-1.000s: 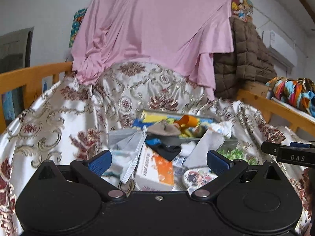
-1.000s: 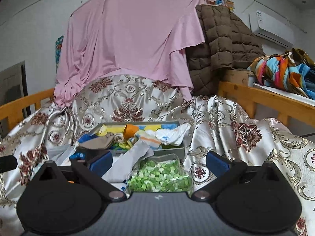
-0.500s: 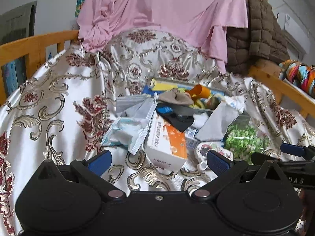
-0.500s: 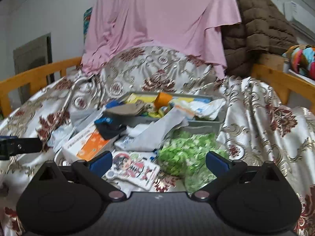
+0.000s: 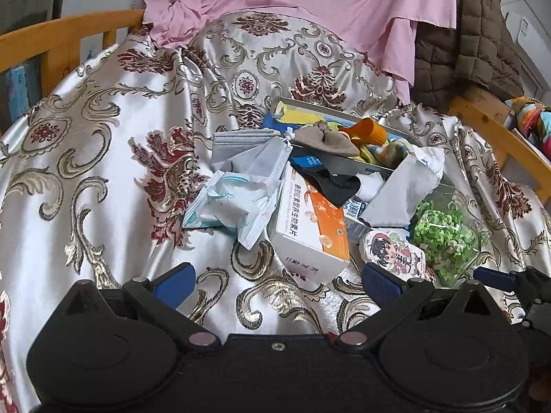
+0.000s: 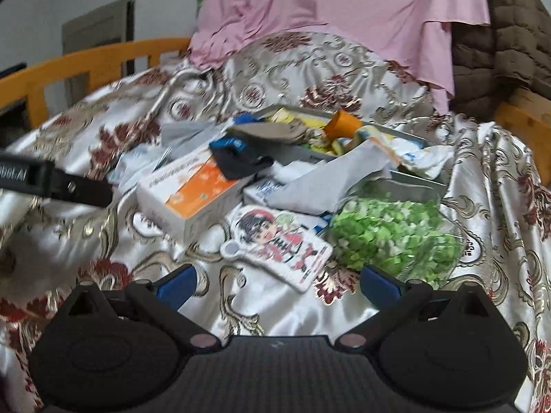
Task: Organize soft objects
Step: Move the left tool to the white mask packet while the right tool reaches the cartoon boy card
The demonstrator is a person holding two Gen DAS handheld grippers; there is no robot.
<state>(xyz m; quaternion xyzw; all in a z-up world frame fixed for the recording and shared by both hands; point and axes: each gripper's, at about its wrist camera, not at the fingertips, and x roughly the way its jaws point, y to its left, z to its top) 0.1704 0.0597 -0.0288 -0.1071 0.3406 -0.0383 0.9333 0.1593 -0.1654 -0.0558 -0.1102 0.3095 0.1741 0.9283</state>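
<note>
A heap of soft things lies on a patterned satin cloth [image 5: 103, 179]: grey face masks [image 5: 248, 158], a packet of white masks [image 5: 234, 203], a black sock [image 5: 327, 175], a brown cloth [image 5: 327, 139], a grey cloth [image 5: 399, 192], a bag of green bits [image 5: 444, 234] [image 6: 392, 237] and a cartoon pouch [image 5: 392, 254] [image 6: 279, 241]. A grey tray [image 6: 416, 186] behind holds more cloths. My left gripper [image 5: 279, 284] is open and empty, just short of the white and orange box [image 5: 310, 234]. My right gripper [image 6: 277, 284] is open and empty in front of the pouch.
An orange cup [image 5: 368, 130] sits in the tray. Wooden rails [image 5: 62, 41] run along the left and right. A pink sheet [image 5: 310, 0] and a brown quilt [image 5: 468, 44] hang behind. The left gripper's finger [image 6: 55, 182] shows in the right wrist view.
Both grippers have tilted down and moved in toward the heap; the objects now sit larger and lower in view. Both stay open and empty.
</note>
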